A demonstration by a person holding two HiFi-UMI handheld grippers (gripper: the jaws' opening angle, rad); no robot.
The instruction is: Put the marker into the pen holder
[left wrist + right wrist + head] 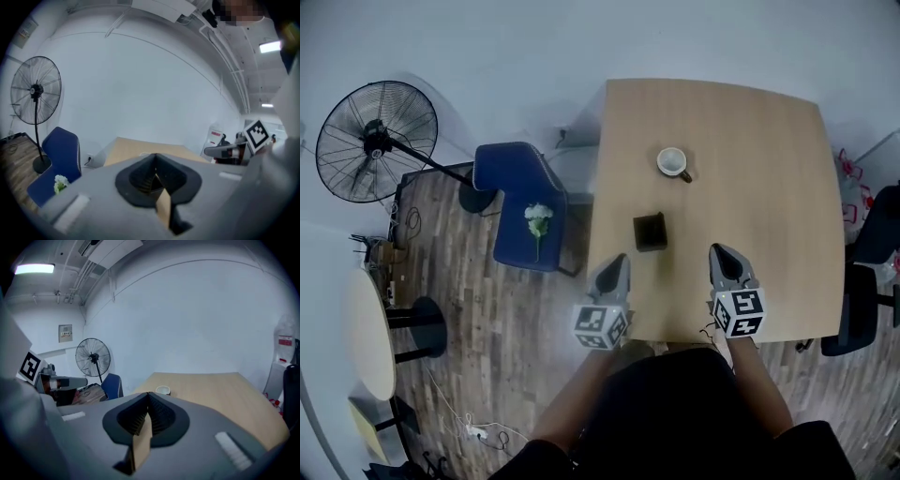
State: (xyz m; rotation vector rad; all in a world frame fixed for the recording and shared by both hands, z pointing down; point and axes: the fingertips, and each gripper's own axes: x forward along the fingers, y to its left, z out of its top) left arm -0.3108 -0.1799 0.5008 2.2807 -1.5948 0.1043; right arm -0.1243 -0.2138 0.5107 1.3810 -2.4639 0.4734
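A small black square pen holder stands on the wooden table, near its left-middle. I see no marker in any view. My left gripper hovers at the table's near edge, just left of and nearer than the holder. My right gripper is held to the right of the holder, over the near part of the table. In the gripper views, the left gripper and the right gripper each show jaws pressed together with nothing between them.
A white cup sits beyond the holder and also shows as the cup. Left of the table are a blue chair carrying a white flower, a standing fan and a round white table. An office chair stands at the right.
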